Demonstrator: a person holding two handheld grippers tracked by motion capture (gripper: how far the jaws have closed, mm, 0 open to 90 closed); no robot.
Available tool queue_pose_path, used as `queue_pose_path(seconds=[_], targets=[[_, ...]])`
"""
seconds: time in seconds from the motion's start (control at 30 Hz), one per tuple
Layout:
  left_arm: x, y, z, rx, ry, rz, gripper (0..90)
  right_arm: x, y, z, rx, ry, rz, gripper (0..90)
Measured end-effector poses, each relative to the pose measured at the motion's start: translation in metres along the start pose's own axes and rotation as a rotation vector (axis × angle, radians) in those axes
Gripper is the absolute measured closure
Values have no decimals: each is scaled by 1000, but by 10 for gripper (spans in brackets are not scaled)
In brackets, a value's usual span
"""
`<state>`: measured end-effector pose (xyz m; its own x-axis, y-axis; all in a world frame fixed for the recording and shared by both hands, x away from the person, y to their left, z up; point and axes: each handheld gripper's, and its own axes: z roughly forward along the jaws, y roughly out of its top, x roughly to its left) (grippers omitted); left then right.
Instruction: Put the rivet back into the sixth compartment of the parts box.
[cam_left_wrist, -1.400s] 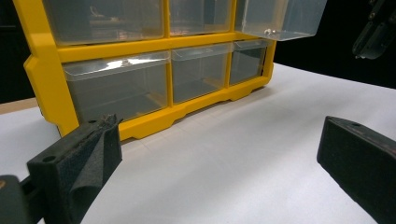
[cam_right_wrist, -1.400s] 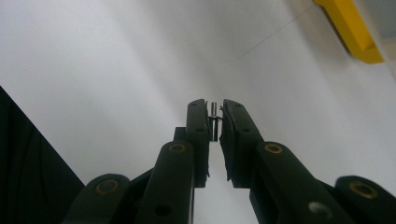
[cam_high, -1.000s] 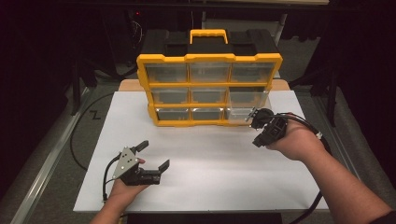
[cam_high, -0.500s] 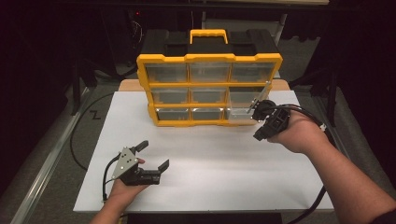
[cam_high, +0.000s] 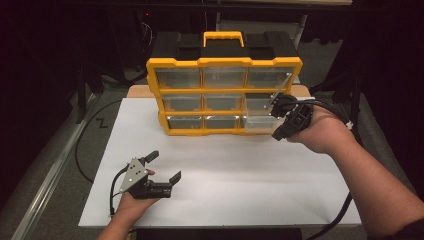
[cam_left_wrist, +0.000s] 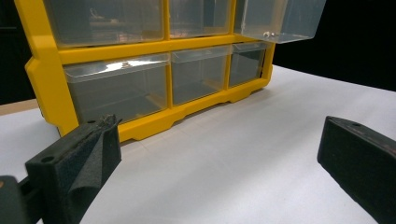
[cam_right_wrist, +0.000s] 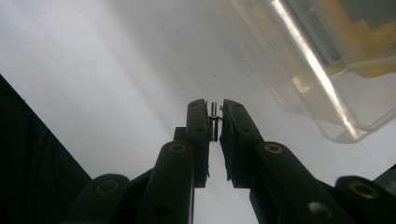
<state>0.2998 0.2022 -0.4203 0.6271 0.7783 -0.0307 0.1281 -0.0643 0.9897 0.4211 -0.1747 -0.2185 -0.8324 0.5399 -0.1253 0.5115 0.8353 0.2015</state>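
Small metal pin (cam_right_wrist: 214, 112), screw maybe, can't tell which, sits pinched between the tips of the right gripper (cam_right_wrist: 214, 122), jaws nearly closed on it. That gripper (cam_high: 286, 116) is up by the organizer's right side, just beside the clear drawer (cam_high: 260, 120) pulled out of the bottom row; same drawer (cam_right_wrist: 322, 74) looms right next to the pin in the right gripper view. Yellow organizer (cam_high: 223, 95) stands upright at the back of the white sheet (cam_high: 260, 190), w/ the other drawers shut. Left gripper (cam_high: 162, 167) rests low near the front-left, well apart from the organizer, jaws wide, nothing in them.
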Motion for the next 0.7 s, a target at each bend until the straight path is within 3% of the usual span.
queue_pose_path(seconds=[0.37,0.7], targets=[[1,0,-1,-6,1,-2,5,-7,14,-18,-9,-27,4,839],[1,1,-1,-10,-2,-8,5,-11,27,-22,-8,-32,-4,839]])
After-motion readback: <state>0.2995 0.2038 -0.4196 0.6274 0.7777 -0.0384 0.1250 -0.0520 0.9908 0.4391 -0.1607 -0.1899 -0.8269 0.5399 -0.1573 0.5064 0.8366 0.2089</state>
